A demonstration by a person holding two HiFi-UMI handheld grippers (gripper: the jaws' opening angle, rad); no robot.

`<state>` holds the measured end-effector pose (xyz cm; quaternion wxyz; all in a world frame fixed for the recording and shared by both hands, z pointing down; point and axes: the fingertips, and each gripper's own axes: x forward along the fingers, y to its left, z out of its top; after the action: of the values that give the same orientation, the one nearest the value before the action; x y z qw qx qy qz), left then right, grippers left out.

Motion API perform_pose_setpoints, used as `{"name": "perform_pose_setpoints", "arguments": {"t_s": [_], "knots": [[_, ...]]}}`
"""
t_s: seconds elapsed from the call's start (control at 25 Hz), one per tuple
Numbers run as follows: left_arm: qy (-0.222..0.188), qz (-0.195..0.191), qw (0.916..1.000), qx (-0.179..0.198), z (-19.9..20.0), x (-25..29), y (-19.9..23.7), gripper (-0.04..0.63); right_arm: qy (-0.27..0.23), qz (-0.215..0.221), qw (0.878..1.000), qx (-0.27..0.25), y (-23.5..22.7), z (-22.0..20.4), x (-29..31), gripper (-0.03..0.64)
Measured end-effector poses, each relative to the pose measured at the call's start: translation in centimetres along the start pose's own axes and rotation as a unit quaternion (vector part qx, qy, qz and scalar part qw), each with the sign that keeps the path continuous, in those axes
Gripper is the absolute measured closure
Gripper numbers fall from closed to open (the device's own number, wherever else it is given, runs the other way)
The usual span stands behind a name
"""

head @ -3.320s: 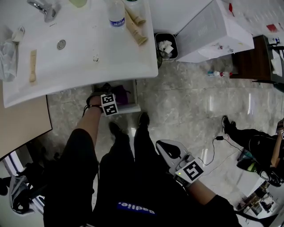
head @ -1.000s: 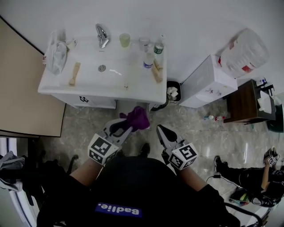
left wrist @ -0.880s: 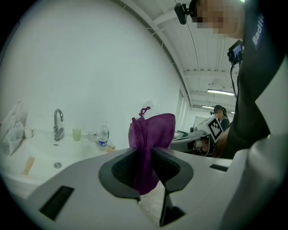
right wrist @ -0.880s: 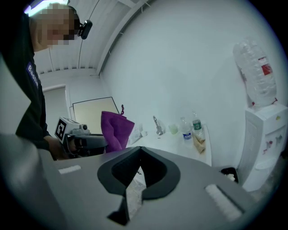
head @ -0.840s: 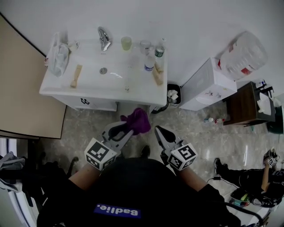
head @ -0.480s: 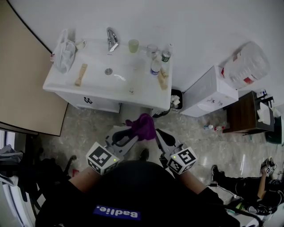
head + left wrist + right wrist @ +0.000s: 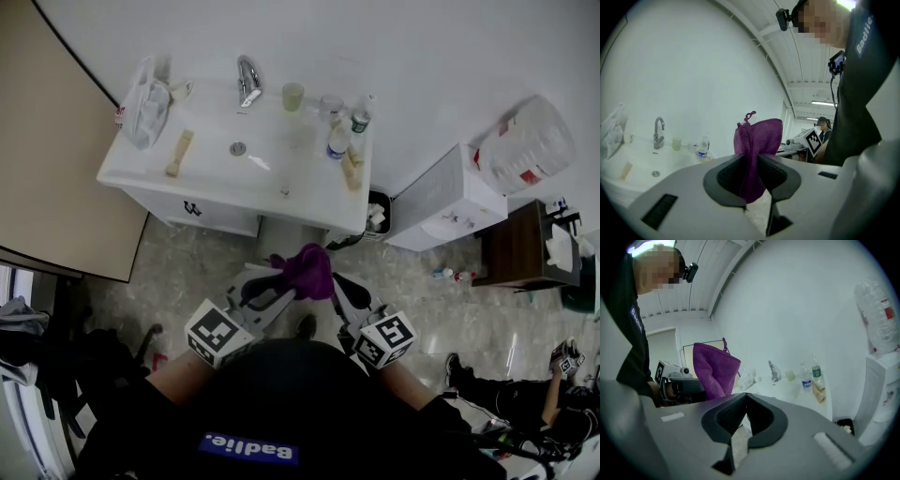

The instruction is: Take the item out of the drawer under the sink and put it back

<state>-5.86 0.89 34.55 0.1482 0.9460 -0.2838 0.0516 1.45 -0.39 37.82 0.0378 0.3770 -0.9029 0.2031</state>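
While the left gripper [image 7: 279,284] clamps the purple cloth [image 7: 307,270], its jaws having just tightened a little on the fabric, the cloth is in the air over the floor [image 7: 187,272], in front of the sink [image 7: 281,155] and well clear of it. From the left gripper view, the fabric is pinched between both pads, bunched up above them with a small loop at the top and a short tail hanging below. The right gripper [image 7: 342,284] is level with the left and just to the right of the cloth. Its jaws are together with nothing between them, and in its own view the cloth is off to the left, apart from the tips. On the sink are a tap [image 7: 247,80], a cup [image 7: 293,96], a bottle [image 7: 338,142], a brush [image 7: 179,153] and a crumpled bag [image 7: 145,89]. Below it is a white cabinet [image 7: 192,208], with a bin [image 7: 375,211] at its right corner. Further right are a white dispenser [image 7: 450,197] with a jug [image 7: 525,145] and a brown table [image 7: 520,246].
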Motion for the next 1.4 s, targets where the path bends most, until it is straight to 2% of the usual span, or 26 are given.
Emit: {"name": "perform_pose_setpoints", "arguments": {"t_s": [0.16,0.68,0.92,1.4], "knots": [[-0.003,0.004,1.0000,0.000,-0.1,0.1,0.3,0.506,0.001,0.000,1.000,0.003,0.0,-0.2,-0.1,0.615],[0.045,0.004,0.9987,0.021,-2.9,2.5,1.3,0.506,0.005,-0.013,1.000,0.015,-1.4,-1.3,-1.3,0.615],[0.087,0.009,0.9953,0.041,-5.6,4.6,2.9,0.506,0.005,-0.024,0.999,0.030,-2.5,-2.0,-1.7,0.615],[0.181,0.014,0.9811,0.067,-12.9,9.6,7.3,0.506,0.017,-0.047,0.997,0.054,-5.4,-3.8,-2.8,0.615]]}}
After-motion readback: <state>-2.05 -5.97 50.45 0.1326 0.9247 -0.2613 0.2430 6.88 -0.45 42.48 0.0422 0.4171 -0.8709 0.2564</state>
